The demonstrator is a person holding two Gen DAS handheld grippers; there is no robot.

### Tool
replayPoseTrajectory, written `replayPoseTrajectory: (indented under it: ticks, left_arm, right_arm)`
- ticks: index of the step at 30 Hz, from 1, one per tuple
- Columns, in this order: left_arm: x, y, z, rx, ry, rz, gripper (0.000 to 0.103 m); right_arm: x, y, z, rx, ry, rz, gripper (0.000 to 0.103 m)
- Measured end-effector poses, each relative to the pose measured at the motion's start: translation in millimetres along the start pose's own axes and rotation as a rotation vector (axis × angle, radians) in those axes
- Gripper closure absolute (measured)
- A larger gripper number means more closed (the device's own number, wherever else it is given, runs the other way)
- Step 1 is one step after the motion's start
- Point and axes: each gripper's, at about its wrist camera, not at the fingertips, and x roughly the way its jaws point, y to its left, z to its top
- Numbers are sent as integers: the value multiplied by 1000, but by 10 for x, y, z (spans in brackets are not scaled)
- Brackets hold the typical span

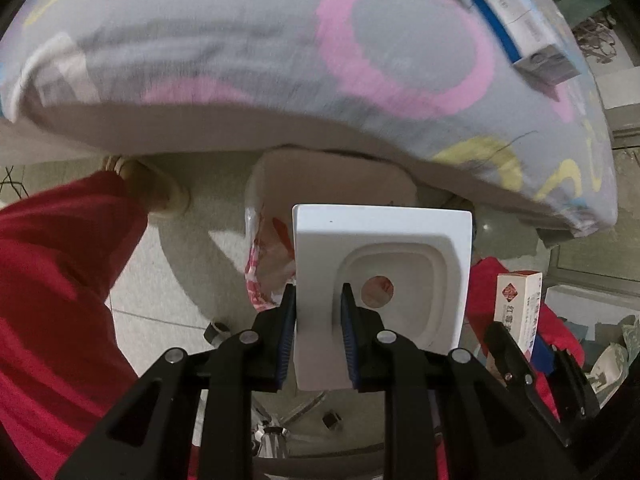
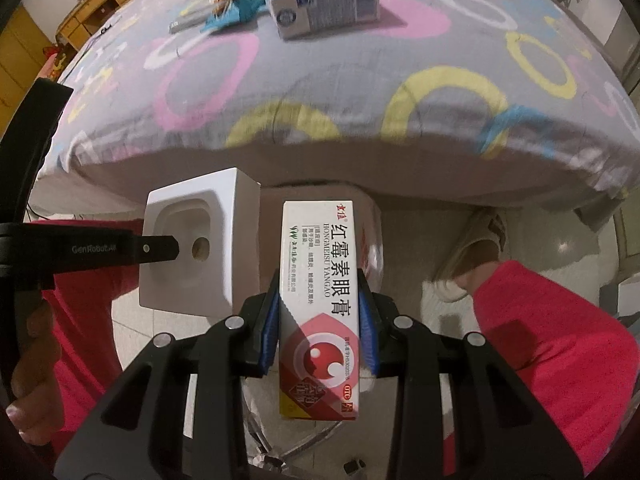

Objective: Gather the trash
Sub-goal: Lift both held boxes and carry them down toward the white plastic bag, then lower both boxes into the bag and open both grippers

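While you are pointing both grippers steeply down past the bed's edge, your left gripper [image 1: 318,332] is pinching the white moulded tray [image 1: 380,264] by one wall, its blue pads pressing either side, with the bin [image 1: 280,176] and its red-printed bag [image 1: 260,268] sitting under it at twelve o'clock. At three o'clock of that, your right gripper [image 2: 320,320] is clamping the white-and-red ointment box [image 2: 320,292] upright between its pads. On the patterned bedspread [image 2: 320,92], at twelve o'clock, a grey-and-white carton [image 2: 324,10] and a blue wrapper [image 2: 240,6] are lying just beside each other. Your red trouser legs [image 2: 552,340] are flanking the bin.
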Motion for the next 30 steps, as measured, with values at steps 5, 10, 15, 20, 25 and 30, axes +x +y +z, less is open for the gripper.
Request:
replayPoseTrajectory:
  ticks: [5, 10, 15, 20, 25, 30]
  left_arm:
    - [172, 7, 1, -22, 38, 10, 81]
    - [338, 43, 38, -51, 71, 15, 81]
    - [518, 132, 108, -103, 97, 26, 81]
    - [713, 170, 139, -157, 143, 21, 81]
    - [943, 202, 168, -199, 194, 37, 81]
    - [1110, 229, 209, -234, 234, 42, 81]
  right_arm:
    - [183, 35, -40, -5, 40, 7, 70]
    - [354, 21, -46, -2, 72, 11, 70]
    - [540, -43, -27, 12, 99, 8, 70]
    - [718, -97, 9, 38, 126, 1, 70]
    - [931, -140, 36, 52, 150, -10, 70]
    - [1160, -195, 54, 70, 178, -14, 70]
